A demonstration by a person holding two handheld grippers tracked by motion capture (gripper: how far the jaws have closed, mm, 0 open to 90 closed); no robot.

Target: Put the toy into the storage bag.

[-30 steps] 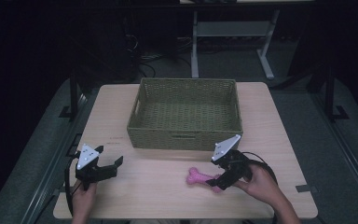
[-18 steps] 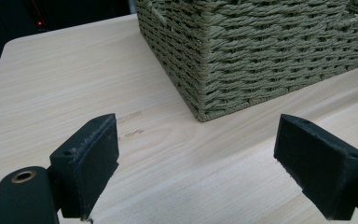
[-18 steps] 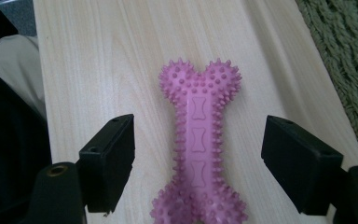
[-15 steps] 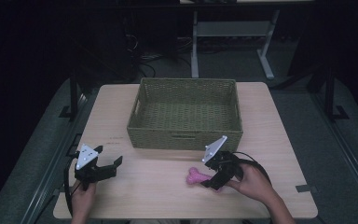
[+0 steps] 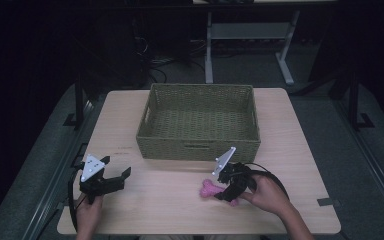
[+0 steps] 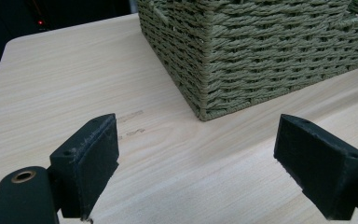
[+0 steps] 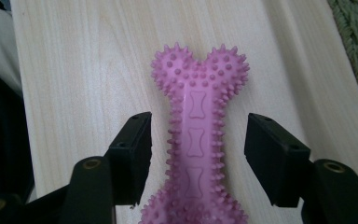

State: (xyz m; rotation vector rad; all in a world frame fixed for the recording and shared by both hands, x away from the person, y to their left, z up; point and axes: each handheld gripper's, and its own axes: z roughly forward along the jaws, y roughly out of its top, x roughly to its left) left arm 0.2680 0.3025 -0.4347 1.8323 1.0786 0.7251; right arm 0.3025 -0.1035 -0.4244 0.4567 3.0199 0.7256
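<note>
A pink, spiky rubber dog toy shaped like a bone (image 7: pixel 196 140) lies flat on the pale wooden table (image 5: pixel 170 210), its shaft running straight up between the two black jaws of the right gripper (image 7: pixel 196 154), one knobbed end beyond the fingertips and the other back toward the gripper's body. The jaws have just been closing around the shaft and now stand partly apart on either side of it; a sliver of bare wood shows between each pad and the spikes, so the pads do not yet press on the toy. The alignment looks deliberate: straddling the narrow waist rather than a bulbous end would likely give the firmest hold. In the high view the person's right hand (image 5: pixel 267 192) brings that gripper (image 5: pixel 228 187) low to the tabletop, with the bone (image 5: pixel 211 188) poking out on the side away from the hand. The olive-green woven rectangular basket (image 5: pixel 198 147) sits just ahead of the gripper, near enough to be the probable destination for the toy. The left gripper (image 6: pixel 196 158) hangs idle over bare wood, jaws wide apart and holding nothing, the basket's corner (image 6: pixel 205 60) ahead of it; the high view shows it (image 5: pixel 111 179) well apart from the toy.
</note>
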